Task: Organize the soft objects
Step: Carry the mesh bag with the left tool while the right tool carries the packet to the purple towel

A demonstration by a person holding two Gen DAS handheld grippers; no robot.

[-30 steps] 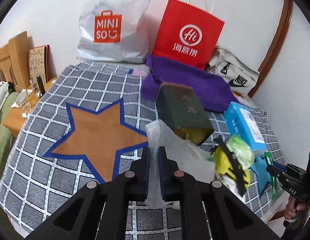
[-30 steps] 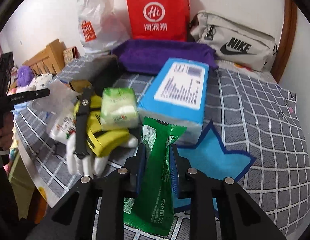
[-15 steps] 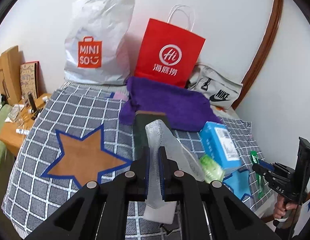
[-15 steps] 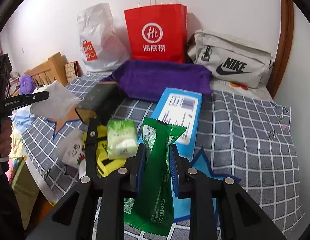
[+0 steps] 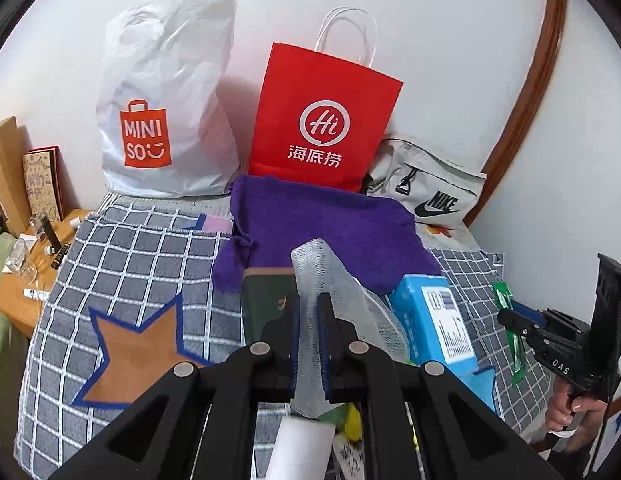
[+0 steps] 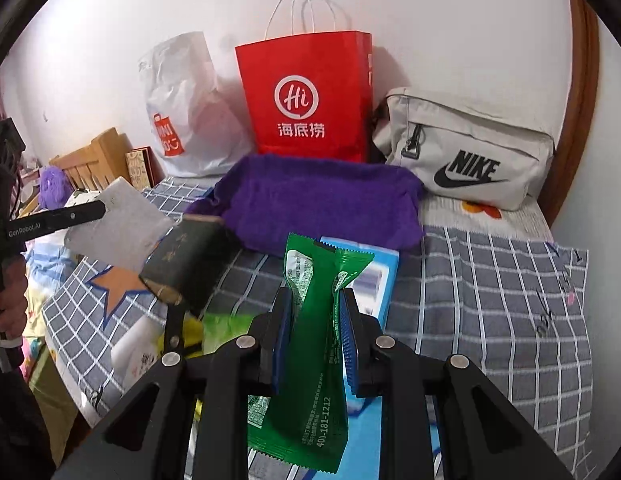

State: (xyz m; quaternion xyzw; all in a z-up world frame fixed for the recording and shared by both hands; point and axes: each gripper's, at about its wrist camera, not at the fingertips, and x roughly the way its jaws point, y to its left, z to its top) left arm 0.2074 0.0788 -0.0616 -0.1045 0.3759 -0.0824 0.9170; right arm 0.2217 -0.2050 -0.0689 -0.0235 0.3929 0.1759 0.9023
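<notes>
My left gripper (image 5: 309, 312) is shut on a white mesh foam sheet (image 5: 330, 280), held up above the checked bedspread (image 5: 142, 252); the right wrist view shows that sheet (image 6: 118, 228) flat in the air at the left. My right gripper (image 6: 315, 312) is shut on a green snack packet (image 6: 310, 360), also lifted; from the left wrist view the packet (image 5: 506, 312) hangs at the far right. Below lie a blue tissue pack (image 5: 434, 320), a dark green box (image 6: 190, 264), a purple towel (image 6: 322, 200), and yellow and white soft items (image 6: 190, 332).
Against the back wall stand a white Miniso bag (image 5: 166, 112), a red paper bag (image 6: 306, 96) and a grey Nike pouch (image 6: 470, 156). An orange star patch (image 5: 138, 352) marks the bedspread's left. A wooden side table (image 5: 26, 264) with small items sits beyond the bed's left edge.
Both grippers have risen and drawn back from the bed with the foam sheet and the green packet still gripped. The items on the bedspread now sit lower and smaller in both views.
</notes>
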